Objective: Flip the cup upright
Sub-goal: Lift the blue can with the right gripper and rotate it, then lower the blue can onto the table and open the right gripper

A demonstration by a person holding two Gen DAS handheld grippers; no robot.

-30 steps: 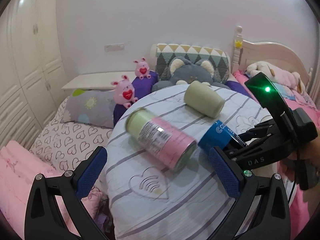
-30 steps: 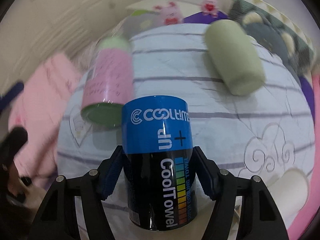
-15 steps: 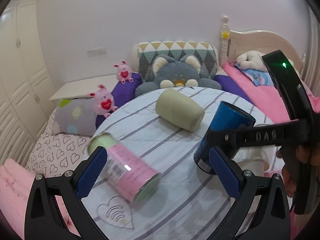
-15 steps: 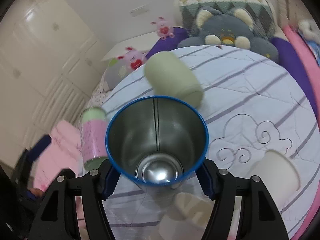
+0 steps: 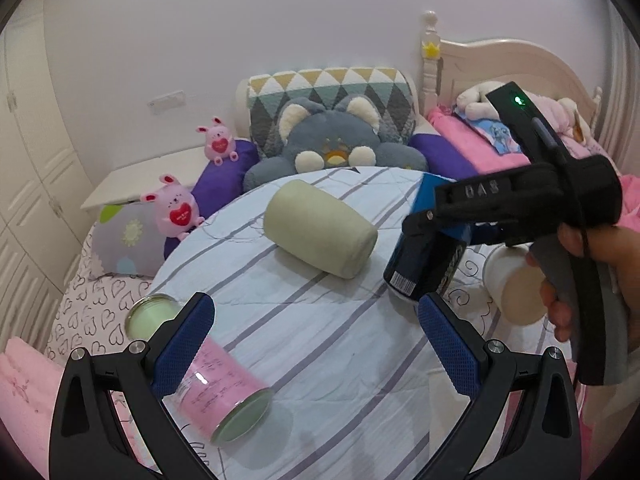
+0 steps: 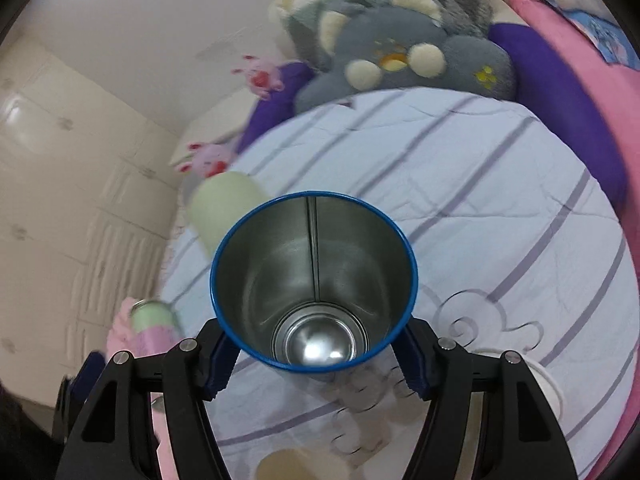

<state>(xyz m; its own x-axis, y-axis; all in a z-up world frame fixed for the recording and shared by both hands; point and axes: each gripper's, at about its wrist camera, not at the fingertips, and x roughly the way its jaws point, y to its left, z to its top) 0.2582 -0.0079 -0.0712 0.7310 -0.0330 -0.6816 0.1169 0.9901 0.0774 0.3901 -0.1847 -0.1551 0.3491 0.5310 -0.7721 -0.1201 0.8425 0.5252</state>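
Note:
My right gripper is shut on a blue and black metal can-like cup; its open mouth faces the right wrist camera and shows a shiny inside. In the left wrist view the same cup hangs tilted, mouth up, just above the striped round table, gripped by the right gripper. My left gripper is open and empty, low over the table's near side. A pale green cup lies on its side mid-table. A pink cup with green ends lies on its side by my left finger.
A white cup lies on its side at the table's right, behind the right hand. Beyond the table are a grey plush cushion, pink plush toys, pillows and a bed with a white headboard. White wardrobes stand at left.
My right gripper has turned the blue cup from lying flat to mouth-up and moved it right, toward the table. The left gripper has drawn back, away from the pink cup.

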